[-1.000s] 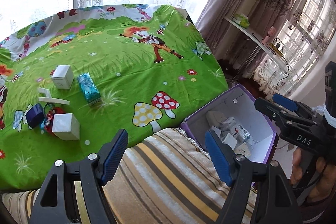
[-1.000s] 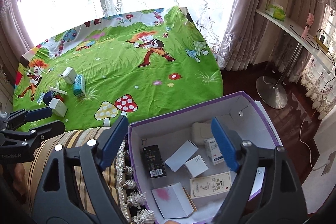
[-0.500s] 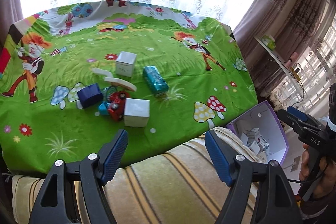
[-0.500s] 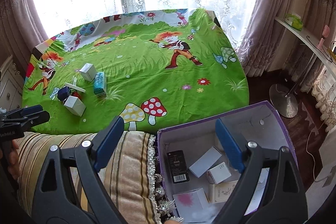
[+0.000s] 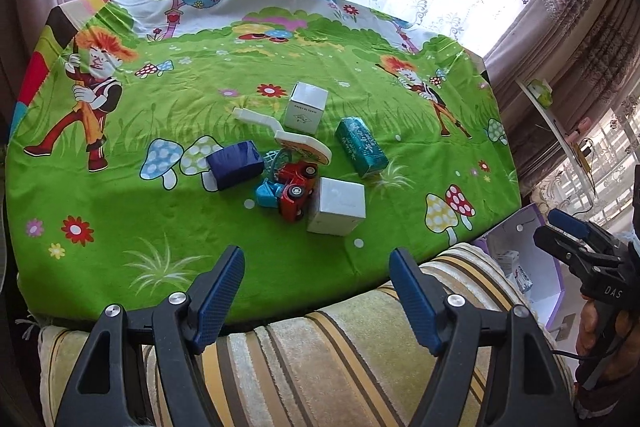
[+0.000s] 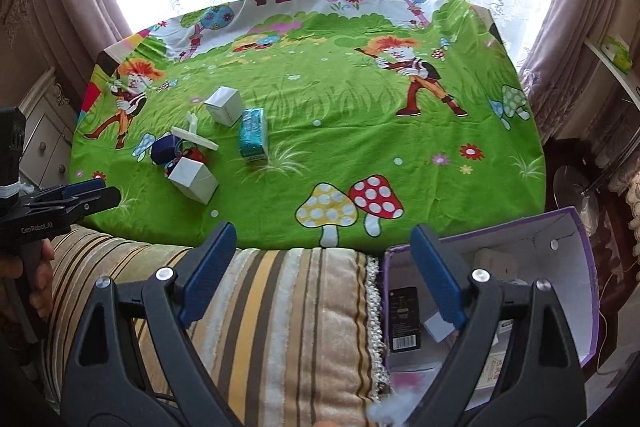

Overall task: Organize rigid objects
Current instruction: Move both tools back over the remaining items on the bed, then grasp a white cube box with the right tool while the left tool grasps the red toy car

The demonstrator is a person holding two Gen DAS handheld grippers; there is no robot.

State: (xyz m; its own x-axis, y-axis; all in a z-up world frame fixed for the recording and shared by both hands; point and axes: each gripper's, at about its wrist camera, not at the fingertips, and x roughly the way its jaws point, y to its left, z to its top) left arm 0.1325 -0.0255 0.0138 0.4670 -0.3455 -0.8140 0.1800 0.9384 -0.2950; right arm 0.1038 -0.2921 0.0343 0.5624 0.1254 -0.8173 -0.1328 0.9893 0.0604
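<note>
The left gripper (image 5: 316, 269) has its jaws spread wide with nothing between them, above a striped cushion (image 5: 328, 367). The right gripper (image 6: 320, 247) is likewise wide apart and empty, over the same cushion beside a purple box (image 6: 580, 227) holding small packages. On the green cartoon cloth (image 5: 160, 211) lies the cluster: a white cube box (image 5: 338, 205) touching a red toy car (image 5: 296, 187), a navy box (image 5: 234, 165), a teal carton (image 5: 360, 147), a second white box (image 5: 306, 109) and a white flat piece (image 5: 302, 145).
</note>
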